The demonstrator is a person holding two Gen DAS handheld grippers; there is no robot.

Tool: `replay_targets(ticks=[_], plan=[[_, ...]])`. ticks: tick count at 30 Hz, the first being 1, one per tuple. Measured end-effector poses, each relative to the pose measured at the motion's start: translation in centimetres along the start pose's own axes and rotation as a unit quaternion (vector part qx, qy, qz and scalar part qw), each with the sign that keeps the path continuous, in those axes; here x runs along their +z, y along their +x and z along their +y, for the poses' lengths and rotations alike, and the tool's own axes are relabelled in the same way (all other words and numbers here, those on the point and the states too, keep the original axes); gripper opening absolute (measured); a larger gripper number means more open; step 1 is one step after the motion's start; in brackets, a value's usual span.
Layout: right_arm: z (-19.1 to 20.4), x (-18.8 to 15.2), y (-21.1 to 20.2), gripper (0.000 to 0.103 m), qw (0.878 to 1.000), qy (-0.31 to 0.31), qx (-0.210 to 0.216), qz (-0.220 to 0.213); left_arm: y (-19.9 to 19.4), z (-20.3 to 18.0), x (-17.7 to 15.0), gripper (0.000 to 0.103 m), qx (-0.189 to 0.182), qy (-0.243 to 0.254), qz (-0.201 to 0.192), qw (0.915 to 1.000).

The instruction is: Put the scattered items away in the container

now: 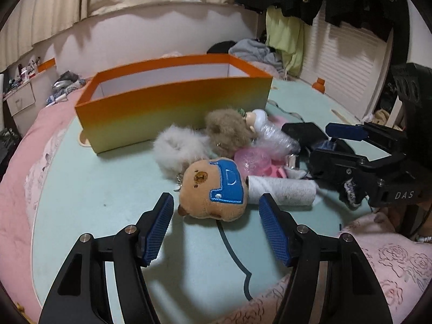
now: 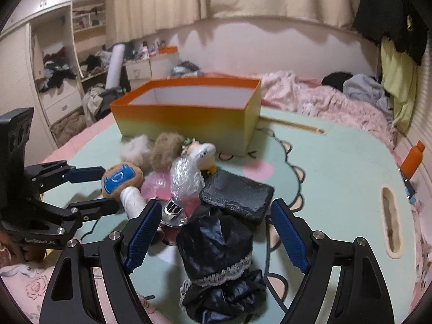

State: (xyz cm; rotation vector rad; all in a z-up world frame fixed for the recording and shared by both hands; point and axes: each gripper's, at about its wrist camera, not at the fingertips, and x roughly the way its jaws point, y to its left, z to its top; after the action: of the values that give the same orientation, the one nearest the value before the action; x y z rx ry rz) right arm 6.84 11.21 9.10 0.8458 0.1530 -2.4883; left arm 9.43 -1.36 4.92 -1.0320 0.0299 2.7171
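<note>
Nearest the left claw [image 1: 216, 229]: jaws wide, nothing between the pads, aimed down at the mint-green mat [image 1: 108, 189] on the bed. Just ahead of the tips, centred in the gap but not yet inside it, a brown bear-head plush [image 1: 216, 191] with a blue patch. Roughly round, so no long axis to line up with; probably just a short push forward and down before closing. Touching its right side, a white roll [image 1: 283, 190], long axis across the left wrist view, close to the right fingertip and likely to be caught along with the plush.

Nearest the right claw [image 2: 213, 233]: jaws wide too, pads clear on both sides of a black frilled fabric piece [image 2: 218, 253] lying between them, long axis running away from the camera along the fingers. Looks ready to be closed on. Just beyond, a black padded pouch [image 2: 237, 197] and a shiny silver piece [image 2: 172, 210] beside the left finger.

Further on, the rest of the heap: pink translucent ball [image 1: 251, 160], bubble-wrapped bundle [image 1: 278, 135], a grey-white pom-pom [image 1: 175, 148], a brown pom-pom [image 1: 226, 129].

Farthest, the orange box [image 1: 172, 102], open-topped, seemingly empty, straight beyond the heap, long side facing both claws. Left claw nearer the bear, right nearer the black fabric.
</note>
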Motion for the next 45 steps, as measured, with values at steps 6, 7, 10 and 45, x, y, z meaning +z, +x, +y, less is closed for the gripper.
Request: replay_targets(ticks=[6,7,10,45], plan=[[-0.2,-1.6,-2.5,0.083,1.000,0.016,0.006,-0.002,-0.7,-0.6,-1.4,0.066,0.005,0.025,0.003,0.9997],[-0.2,-2.0,-2.8,0.083,1.000,0.019,0.005,0.001,-0.6,-0.7,-1.7,0.066,0.007,0.023,0.005,0.9997],[0.0,-3.0,-3.2,0.083,1.000,0.018,-0.004,0.014,-0.6,-0.4,-2.4,0.067,0.005,0.005,0.000,1.0000],[0.5,-4.8,-0.7,0.103,0.996,0.000,-0.057,0.075,0.1,-1.2,-3.1,0.083,0.031,0.007,-0.028,0.9991]])
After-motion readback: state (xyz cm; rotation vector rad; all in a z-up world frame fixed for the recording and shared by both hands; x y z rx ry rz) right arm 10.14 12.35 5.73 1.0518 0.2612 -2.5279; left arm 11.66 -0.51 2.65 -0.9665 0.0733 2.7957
